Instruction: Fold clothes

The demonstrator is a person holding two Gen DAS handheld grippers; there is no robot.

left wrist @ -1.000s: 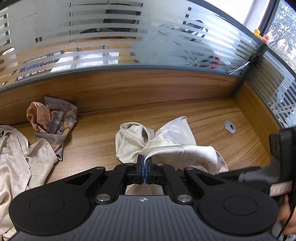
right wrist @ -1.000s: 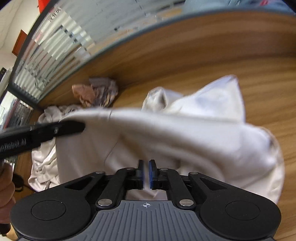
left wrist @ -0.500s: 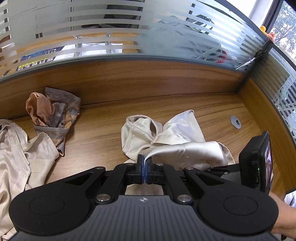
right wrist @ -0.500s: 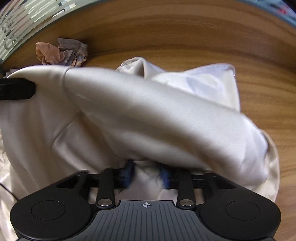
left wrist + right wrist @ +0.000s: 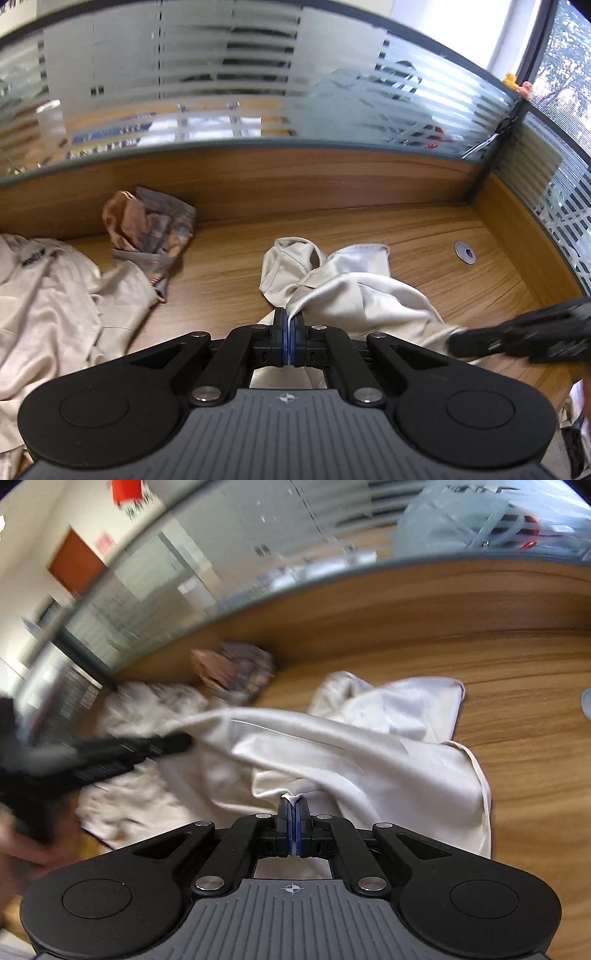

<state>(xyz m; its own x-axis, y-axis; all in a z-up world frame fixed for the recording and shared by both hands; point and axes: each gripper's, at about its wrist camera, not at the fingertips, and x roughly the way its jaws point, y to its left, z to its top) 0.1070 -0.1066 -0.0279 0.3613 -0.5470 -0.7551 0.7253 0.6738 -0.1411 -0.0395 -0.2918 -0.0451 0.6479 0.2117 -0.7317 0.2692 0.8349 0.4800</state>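
A cream satin garment (image 5: pixel 354 291) lies crumpled on the wooden desk (image 5: pixel 229 266), partly lifted. My left gripper (image 5: pixel 289 317) is shut on one edge of it, the cloth pinched between the blue pads. In the right wrist view my right gripper (image 5: pixel 294 806) is shut on another edge of the same cream garment (image 5: pixel 332 749), which stretches up to the left gripper's black fingers (image 5: pixel 162 744). The right gripper's fingers (image 5: pixel 517 334) show blurred at the right of the left wrist view.
A brown and grey patterned cloth (image 5: pixel 147 229) is bunched near the back panel. Another cream garment (image 5: pixel 51 295) sprawls at the left. A frosted glass partition (image 5: pixel 258 92) and wooden side wall (image 5: pixel 517 229) bound the desk. A cable grommet (image 5: pixel 464 252) sits at the right.
My right gripper closed on the garment's edge and rose with it. The left gripper, still shut on the cloth, shifted sideways; the garment now hangs stretched between the two.
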